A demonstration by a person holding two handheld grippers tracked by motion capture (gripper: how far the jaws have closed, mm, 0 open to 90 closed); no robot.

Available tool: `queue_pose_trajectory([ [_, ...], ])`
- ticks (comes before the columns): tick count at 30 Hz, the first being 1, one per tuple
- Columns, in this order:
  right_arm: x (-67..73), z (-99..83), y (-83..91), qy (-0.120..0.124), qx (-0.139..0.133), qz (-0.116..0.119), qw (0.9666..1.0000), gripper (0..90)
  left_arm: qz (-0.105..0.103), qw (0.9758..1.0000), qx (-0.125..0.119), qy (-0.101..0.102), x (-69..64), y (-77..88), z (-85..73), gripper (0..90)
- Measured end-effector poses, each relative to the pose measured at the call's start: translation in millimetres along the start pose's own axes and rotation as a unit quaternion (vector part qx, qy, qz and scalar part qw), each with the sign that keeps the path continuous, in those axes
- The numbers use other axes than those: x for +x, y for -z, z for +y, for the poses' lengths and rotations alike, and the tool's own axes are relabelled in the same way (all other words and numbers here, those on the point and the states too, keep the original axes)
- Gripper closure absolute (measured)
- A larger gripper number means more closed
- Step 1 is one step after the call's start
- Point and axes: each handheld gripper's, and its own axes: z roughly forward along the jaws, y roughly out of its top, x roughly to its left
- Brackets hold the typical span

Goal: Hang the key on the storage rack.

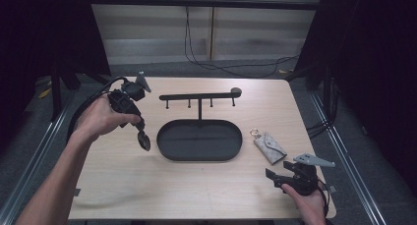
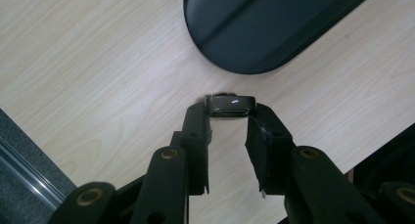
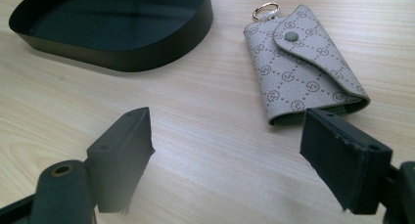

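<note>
The left tongs (image 1: pixel 143 139) were clamped on a small dark glossy object (image 2: pixel 230 105), its ends pinched between the fingertips, held above the tabletop (image 1: pixel 123 176) just left of the black oval tray (image 1: pixel 167 151). A black hook rack (image 1: pixel 199 96) rose from the tray's far side. The right tongs (image 3: pixel 227 150) stood wide with nothing between them, low over the wood, near the grey monogrammed key pouch (image 3: pixel 303 67) lying right of the tray.

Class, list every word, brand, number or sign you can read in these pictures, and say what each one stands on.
Grey key pouch: a repeated round monogram is printed all over it, too small to read.
Nothing else carries any readable text.
</note>
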Motion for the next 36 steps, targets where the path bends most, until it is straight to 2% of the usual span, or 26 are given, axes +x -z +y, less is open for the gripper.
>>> queue_pose_trajectory([
  [5, -0.5, 0.2, -0.5, -0.001, 0.001, 0.001, 1.0000, 19.1, -0.006, 1.0000, -0.004, 0.000, -2.9, 3.5, 6.6, 70.7],
  [10, -0.3, 0.1, -0.1, -0.001, 0.000, 0.001, 1.0000, 19.3, -0.003, 1.0000, -0.006, 0.004, -5.9, 4.6, 14.0, 70.7],
  [14, -0.5, 0.1, -0.2, 0.000, 0.001, 0.000, 1.0000, 19.6, -0.001, 1.0000, -0.001, -0.006, -9.5, 3.6, 19.3, 70.7],
  [17, -0.5, 0.0, 0.0, -0.001, 0.000, 0.001, 1.0000, 19.6, -0.007, 0.9999, -0.006, -0.005, -10.9, 2.7, 23.7, 70.7],
  [21, -0.1, 0.1, -0.1, 0.001, 0.000, 0.000, 1.0000, 19.7, -0.010, 0.9999, 0.000, -0.012, -14.3, -1.1, 32.4, 70.7],
  [23, -0.1, 0.3, -0.3, 0.001, 0.001, 0.000, 1.0000, 19.8, -0.010, 0.9999, -0.003, -0.009, -15.3, -3.0, 37.4, 70.7],
  [24, 0.1, 0.3, -0.3, 0.002, 0.001, 0.000, 1.0000, 20.1, -0.014, 0.9999, 0.001, -0.008, -14.8, -3.7, 38.8, 70.7],
  [26, 0.4, 0.4, -0.6, 0.006, 0.003, 0.000, 1.0000, 20.1, -0.009, 0.9999, 0.010, 0.000, -13.1, -5.6, 42.7, 70.7],
  [28, 0.9, 0.5, -1.0, 0.009, 0.003, 0.000, 1.0000, 20.2, -0.011, 0.9999, 0.007, 0.007, -12.0, -6.0, 45.9, 70.7],
  [34, 1.2, 0.9, -2.0, 0.014, 0.006, -0.001, 0.9999, 20.3, -0.014, 0.9998, 0.015, 0.008, -14.4, -8.3, 57.8, 70.7],
  [36, 1.2, 1.0, -2.1, 0.015, 0.006, -0.001, 0.9999, 20.4, -0.003, 0.9997, 0.011, 0.022, -15.0, -9.3, 62.4, 70.7],
])
